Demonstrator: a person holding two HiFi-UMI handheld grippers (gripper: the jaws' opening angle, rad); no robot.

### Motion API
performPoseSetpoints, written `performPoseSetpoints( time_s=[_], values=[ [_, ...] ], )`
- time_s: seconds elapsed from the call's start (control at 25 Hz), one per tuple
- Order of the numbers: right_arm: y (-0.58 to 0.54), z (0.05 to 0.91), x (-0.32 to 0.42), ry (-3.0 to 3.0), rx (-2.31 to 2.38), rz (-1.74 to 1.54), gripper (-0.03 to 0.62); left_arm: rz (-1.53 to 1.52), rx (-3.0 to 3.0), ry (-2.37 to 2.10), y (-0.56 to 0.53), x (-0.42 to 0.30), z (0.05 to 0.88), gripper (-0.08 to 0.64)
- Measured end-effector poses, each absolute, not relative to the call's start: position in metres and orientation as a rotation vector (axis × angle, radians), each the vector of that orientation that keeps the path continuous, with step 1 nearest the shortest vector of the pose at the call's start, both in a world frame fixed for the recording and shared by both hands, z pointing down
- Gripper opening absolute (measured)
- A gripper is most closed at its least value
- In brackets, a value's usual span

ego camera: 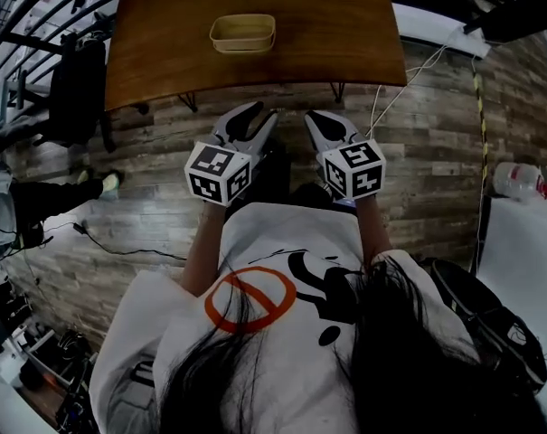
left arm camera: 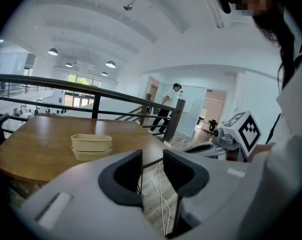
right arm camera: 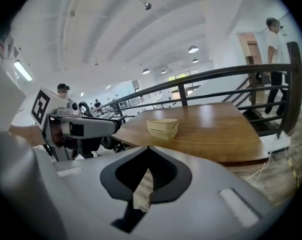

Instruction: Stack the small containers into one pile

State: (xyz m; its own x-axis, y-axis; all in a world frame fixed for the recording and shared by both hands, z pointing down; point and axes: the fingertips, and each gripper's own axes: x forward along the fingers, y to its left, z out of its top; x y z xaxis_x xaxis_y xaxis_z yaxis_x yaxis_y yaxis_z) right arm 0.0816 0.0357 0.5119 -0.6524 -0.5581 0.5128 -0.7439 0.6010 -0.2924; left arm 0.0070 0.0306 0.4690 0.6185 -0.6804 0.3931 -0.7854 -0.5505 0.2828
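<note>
Containers [ego camera: 242, 33] sit nested in one pile on the wooden table [ego camera: 165, 61], well apart from the left gripper [left arm camera: 152, 159], jaws spread and empty, and the right gripper [right arm camera: 150, 154], jaws pressed together on nothing, so a bumped table might unseat the top one.

A wooden bench [ego camera: 336, 34] stands on a plank floor [ego camera: 427, 170] next to a dark metal railing [right arm camera: 292, 89] in a white, high-ceilinged hall. White cables [left arm camera: 159, 184] trail over the floor near the bench. Beyond the railing, a person [left arm camera: 166, 106] in a white shirt is seen near a doorway under dome lamps [left arm camera: 110, 64]. A black bag [ego camera: 490, 319] lies at right.
</note>
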Motion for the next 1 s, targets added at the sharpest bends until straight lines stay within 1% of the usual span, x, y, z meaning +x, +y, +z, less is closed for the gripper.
performPoseSetpoints(
  time_s=[0.36, 0.64, 1.0],
  values=[
    [0.1, 0.504, 0.09, -2.495, 1.0, 0.609, 0.02, 0.352, 2.424, -1.166, 0.095, 0.03, 0.464, 0.124],
    [0.103, 0.494, 0.082, -2.493, 1.048, 0.561, 0.02, 0.341, 2.482, -1.061, 0.105, 0.039, 0.457, 0.123],
    [0.097, 0.489, 0.064, -2.468, 1.088, 0.555, 0.02, 0.344, 2.489, -1.017, 0.102, 0.017, 0.453, 0.12]
  ],
)
